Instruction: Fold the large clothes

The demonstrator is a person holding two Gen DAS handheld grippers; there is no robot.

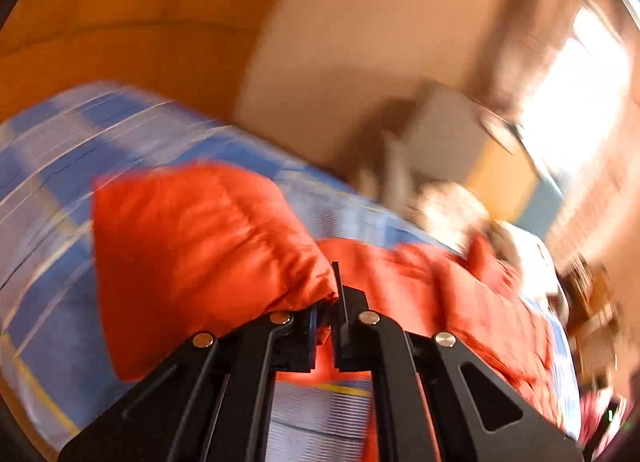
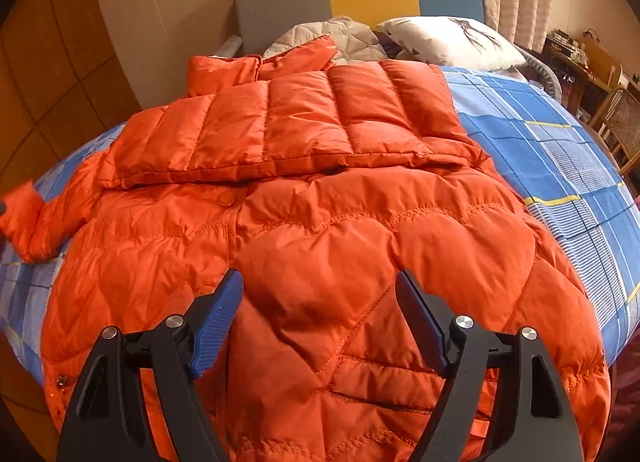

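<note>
The orange jacket point(image 2: 320, 222) covers most of the bed, leaving free blue checked sheet point(image 2: 560, 166) on its right, while a pillow point(image 2: 452, 40) blocks the head end.

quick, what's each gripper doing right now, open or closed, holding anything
Left gripper: closed, pinching a sleeve of the orange jacket.
Right gripper: open, holding nothing, above the jacket.

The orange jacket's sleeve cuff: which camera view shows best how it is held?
The left wrist view: though blurred, it shows the left gripper shut on the sleeve cuff. The right wrist view shows the cuff only small, at its left edge.
</note>
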